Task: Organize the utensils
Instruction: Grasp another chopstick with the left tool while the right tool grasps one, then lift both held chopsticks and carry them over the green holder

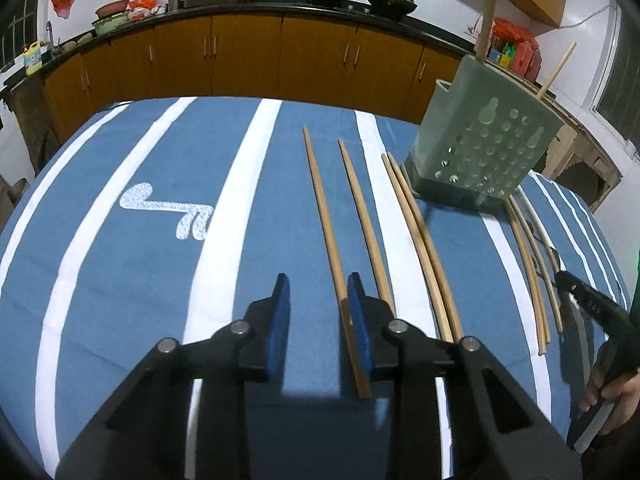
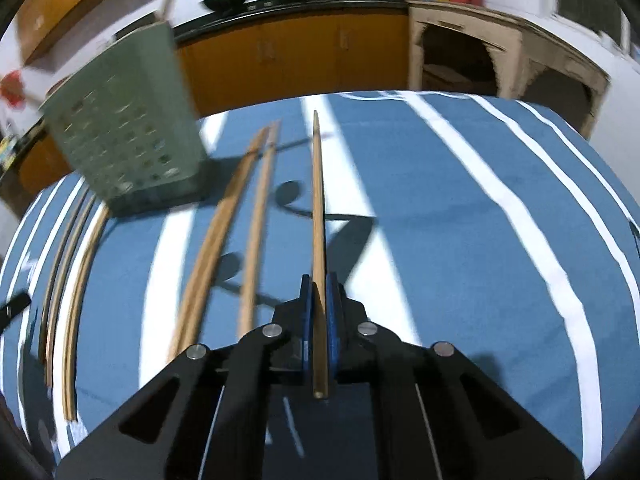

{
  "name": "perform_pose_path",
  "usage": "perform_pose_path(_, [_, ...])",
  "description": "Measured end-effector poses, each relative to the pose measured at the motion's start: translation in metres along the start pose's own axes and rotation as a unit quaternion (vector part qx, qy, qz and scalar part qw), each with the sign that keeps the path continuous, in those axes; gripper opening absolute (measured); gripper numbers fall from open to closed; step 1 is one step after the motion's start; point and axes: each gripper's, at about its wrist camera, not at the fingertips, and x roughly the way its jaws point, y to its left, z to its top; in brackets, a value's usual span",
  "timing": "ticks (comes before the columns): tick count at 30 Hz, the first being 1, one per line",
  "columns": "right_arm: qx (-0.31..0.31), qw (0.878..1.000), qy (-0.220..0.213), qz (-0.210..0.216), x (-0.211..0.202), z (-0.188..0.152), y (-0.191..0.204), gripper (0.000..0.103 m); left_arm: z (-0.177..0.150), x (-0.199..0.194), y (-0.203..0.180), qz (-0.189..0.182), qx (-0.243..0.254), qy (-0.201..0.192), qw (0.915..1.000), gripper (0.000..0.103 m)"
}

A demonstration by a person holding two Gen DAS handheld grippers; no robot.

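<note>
Your right gripper [image 2: 318, 300] has its fingers clamped tight on a single chopstick [image 2: 318, 208], pinched near its thick end, so most of its length runs forward beyond the pads. That long overhang is your main risk: swing the wrist quickly and the stick may pivot in the grip, or its far tip may catch the wall of the green holder [image 2: 128, 128] instead of clearing the rim. The holder stands on the table [image 2: 460, 220] to the left of your right gripper, with other chopsticks already poking out of its top, so a clumsy entry could jam against them or tip the holder. Your left gripper [image 1: 319, 312] is a different matter. Its fingers stand partly open, straddling the near end of another chopstick [image 1: 326, 220] that lies flat on the striped cloth; the stick sits against the right-hand pad, well off centre, and I would not call it held yet. Close from here and the pad may shove it sideways or roll it toward its neighbour [image 1: 366, 228] lying just beside it, leaving you with a skewed pinch or two sticks at once. More chopsticks lie near the holder's base, so a stick dropped there could scatter them.
</note>
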Motion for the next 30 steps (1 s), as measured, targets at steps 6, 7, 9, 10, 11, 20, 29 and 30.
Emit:
perform_pose_path(6, [0.004, 1.000, 0.001, 0.004, 0.001, 0.001, -0.005, 0.008, -0.003, 0.010, -0.012, -0.005, 0.016, 0.011, 0.9998, 0.028])
perform_pose_path(7, [0.003, 1.000, 0.000, 0.003, 0.001, 0.001, -0.005, 0.008, -0.003, 0.012, -0.014, -0.004, 0.019, 0.013, 0.9997, 0.028])
perform_pose_path(9, [0.001, 1.000, -0.001, 0.003, 0.002, 0.000, -0.005, 0.008, -0.005, 0.018, -0.017, 0.002, 0.024, 0.020, 0.9995, 0.022])
perform_pose_path(10, [0.001, 1.000, -0.001, 0.006, 0.001, 0.000, -0.006, 0.008, -0.006, 0.021, -0.018, 0.007, 0.026, 0.023, 0.9994, 0.018])
perform_pose_path(11, [0.002, 1.000, -0.001, 0.008, 0.000, -0.001, -0.006, 0.008, -0.006, 0.021, -0.019, 0.017, 0.032, 0.017, 0.9992, 0.014])
perform_pose_path(20, [0.012, 1.000, -0.002, 0.018, -0.002, -0.004, -0.011, 0.008, 0.004, 0.023, 0.013, 0.022, 0.015, 0.014, 0.9995, 0.009])
perform_pose_path(29, [0.007, 1.000, -0.001, 0.014, -0.005, -0.008, -0.010, 0.008, -0.002, 0.019, 0.011, 0.020, 0.035, 0.008, 0.9991, 0.010])
perform_pose_path(30, [0.009, 1.000, -0.001, 0.015, -0.005, -0.009, -0.010, 0.008, -0.003, 0.019, 0.011, 0.020, 0.035, 0.009, 0.9991, 0.010])
